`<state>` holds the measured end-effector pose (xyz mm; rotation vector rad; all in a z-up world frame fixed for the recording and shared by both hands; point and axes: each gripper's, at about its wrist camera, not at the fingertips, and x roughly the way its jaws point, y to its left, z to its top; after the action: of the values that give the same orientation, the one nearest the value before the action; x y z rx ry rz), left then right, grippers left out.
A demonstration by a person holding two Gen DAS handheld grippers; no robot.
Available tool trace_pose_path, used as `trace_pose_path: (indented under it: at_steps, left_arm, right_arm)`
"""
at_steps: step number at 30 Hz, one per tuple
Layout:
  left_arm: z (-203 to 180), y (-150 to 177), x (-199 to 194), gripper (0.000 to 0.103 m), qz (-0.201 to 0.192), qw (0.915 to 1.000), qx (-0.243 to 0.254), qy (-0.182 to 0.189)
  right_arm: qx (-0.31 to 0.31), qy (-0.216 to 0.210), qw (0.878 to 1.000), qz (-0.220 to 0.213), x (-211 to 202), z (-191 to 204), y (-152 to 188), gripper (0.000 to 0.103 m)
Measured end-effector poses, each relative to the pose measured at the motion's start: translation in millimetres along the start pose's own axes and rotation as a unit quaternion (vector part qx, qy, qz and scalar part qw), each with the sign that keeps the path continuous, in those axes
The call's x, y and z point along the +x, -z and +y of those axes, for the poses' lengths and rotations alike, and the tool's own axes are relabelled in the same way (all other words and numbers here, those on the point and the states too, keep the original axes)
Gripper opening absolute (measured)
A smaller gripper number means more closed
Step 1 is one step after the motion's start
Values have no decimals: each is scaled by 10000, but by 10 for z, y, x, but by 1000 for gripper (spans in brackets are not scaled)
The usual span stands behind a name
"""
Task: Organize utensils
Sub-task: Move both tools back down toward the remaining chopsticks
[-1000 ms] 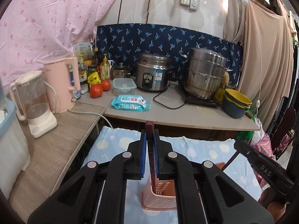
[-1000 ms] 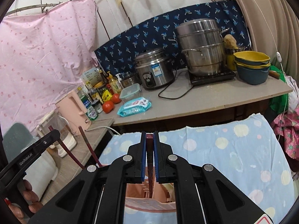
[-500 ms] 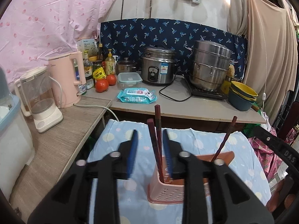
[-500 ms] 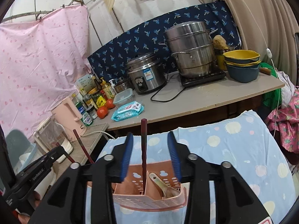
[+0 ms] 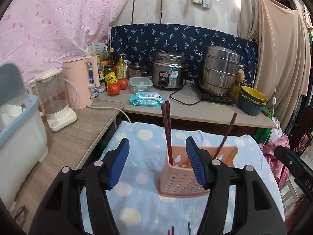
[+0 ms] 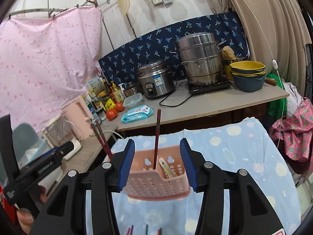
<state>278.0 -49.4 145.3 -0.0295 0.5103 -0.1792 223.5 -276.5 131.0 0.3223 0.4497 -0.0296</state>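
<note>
The chopsticks are judged to be light, stiff and thin, with a lacquered surface that could slip between smooth pads; they would best be taken near the upper end, across the shaft, so that the lower tip can be lowered into a compartment. The pink utensil basket [image 5: 183,178] is judged to be light plastic that could tip or slide on the cloth if a stick is pushed against its wall.

A pair of dark red chopsticks [image 5: 166,129] is seen standing in the left compartment of the basket, leaning slightly left, and a single chopstick [image 5: 227,135] leans right out of the right side. In the right wrist view a pale spoon [image 6: 166,166] lies in the right compartment beside the single stick. The basket is perforated and stands on the blue dotted cloth [image 5: 137,143], in the middle, nearer than the counter. More utensil tips are glimpsed at the near edge of the cloth; their kind cannot be told.

The left gripper [image 5: 156,162] and the right gripper [image 6: 157,163] are both opening, nothing being pressed between their pads
</note>
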Motion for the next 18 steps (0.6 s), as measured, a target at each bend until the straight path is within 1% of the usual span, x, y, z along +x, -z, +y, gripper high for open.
trace_pose_path:
  at_steps: [6, 11, 14, 18]
  left_arm:
    - [-22, 280, -221, 57, 196, 9998, 97, -35]
    - [-8, 577, -366, 57, 450, 9989, 136, 7]
    - [2, 768, -426, 57, 635, 9979, 139, 28]
    - [20, 1006, -464, 57, 886, 9959, 162, 19]
  right_arm:
    - [-157, -5, 9995, 258, -270, 57, 384, 47]
    - [-164, -59, 9985, 520, -446, 84, 714, 47]
    - [-217, -60, 9971, 730, -502, 100, 926, 47]
    - [-279, 60, 9948, 976, -546, 69, 1183, 47]
